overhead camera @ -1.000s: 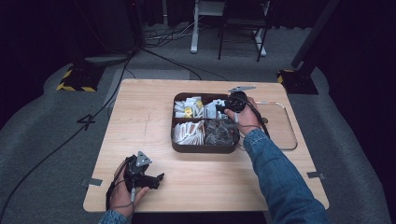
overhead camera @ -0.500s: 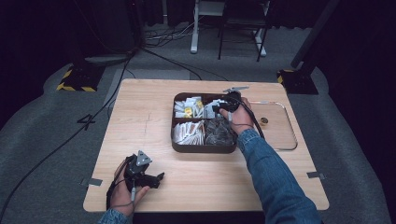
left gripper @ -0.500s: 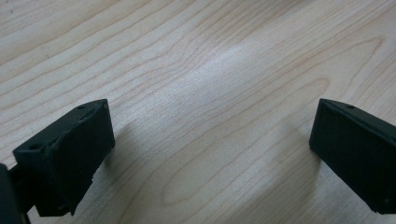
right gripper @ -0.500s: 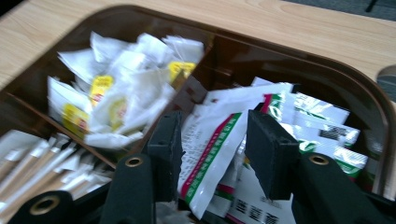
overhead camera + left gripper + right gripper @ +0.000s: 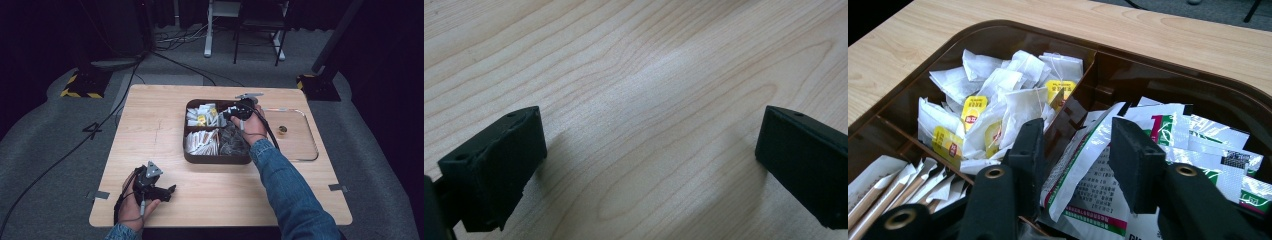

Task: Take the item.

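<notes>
From the high view we note a dark brown divided tray [image 5: 216, 159] mid-table and a clear tray [image 5: 301, 150] beside it; the right gripper view adds paper tea bags [image 5: 998, 107] and glossy printed packets [image 5: 1168, 150]. The right gripper [image 5: 1075, 150] has jaws apart, straddling one white packet [image 5: 1083, 165]. The left gripper [image 5: 649, 165] hangs with jaws wide apart over bare, pale-grained wooden table [image 5: 639, 75].

Right arm: blue denim sleeve [image 5: 292, 187] to wrist. Right gripper [image 5: 1075, 150]: black, blocky flat-faced jaws, brass-ringed screw holes at base, black cable looping back along wrist. Left gripper [image 5: 172, 189]: black, grey three-cornered plate on top, thick square-ended jaws, small holes on top, black cable.
</notes>
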Tool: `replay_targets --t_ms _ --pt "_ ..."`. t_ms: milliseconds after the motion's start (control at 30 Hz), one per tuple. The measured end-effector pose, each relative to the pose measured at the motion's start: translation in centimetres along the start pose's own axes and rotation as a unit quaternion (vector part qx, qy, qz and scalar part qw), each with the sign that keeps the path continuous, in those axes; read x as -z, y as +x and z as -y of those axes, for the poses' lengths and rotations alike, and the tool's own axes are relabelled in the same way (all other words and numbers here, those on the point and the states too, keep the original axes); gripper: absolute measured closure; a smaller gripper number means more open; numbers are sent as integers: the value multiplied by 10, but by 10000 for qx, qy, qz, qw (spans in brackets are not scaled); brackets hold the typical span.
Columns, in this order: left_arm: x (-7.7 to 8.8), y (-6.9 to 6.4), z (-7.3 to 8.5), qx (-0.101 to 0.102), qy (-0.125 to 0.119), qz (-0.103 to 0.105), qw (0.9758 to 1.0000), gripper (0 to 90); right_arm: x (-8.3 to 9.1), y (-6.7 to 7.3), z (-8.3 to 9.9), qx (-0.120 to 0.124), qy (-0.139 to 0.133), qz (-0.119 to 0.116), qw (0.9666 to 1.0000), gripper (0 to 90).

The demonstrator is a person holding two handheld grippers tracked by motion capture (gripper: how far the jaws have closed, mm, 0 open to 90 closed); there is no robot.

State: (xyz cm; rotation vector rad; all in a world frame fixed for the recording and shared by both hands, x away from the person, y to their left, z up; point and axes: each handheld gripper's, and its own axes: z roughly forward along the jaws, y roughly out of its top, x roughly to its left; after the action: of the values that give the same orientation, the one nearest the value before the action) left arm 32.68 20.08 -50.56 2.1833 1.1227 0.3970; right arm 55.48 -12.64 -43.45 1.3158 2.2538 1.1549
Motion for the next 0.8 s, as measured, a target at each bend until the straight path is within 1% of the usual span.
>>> replay_targets --t_ms 33,100,267,367,467,500,533,633,700,800 --pt "0 0 0 9 0 3 10000 3 -1 1 0 -92 36 -75 9999 617" --pt "0 0 0 -2 1 0 10000 3 -4 4 1 -159 78 -139 9997 626" --pt "0 0 0 -7 4 -2 10000 3 -14 11 4 31 368 72 9993 670" --pt "0 0 0 -12 17 -5 10000 3 -20 12 5 -11 451 84 9989 674" --pt "0 0 0 5 5 2 10000 3 -24 13 7 -45 562 139 9983 706" --pt "0 0 0 5 5 2 10000 3 -24 13 7 -45 562 139 9983 706" --pt "0 0 0 4 5 2 10000 3 -24 13 7 -146 640 187 9977 766" --pt "0 0 0 3 5 1 10000 3 -20 12 6 -271 642 264 9972 841" --pt "0 0 0 -4 5 -1 10000 3 -15 11 4 -315 505 347 9976 850" --pt "0 0 0 9 -2 2 10000 3 -10 10 1 -338 373 356 9981 852"
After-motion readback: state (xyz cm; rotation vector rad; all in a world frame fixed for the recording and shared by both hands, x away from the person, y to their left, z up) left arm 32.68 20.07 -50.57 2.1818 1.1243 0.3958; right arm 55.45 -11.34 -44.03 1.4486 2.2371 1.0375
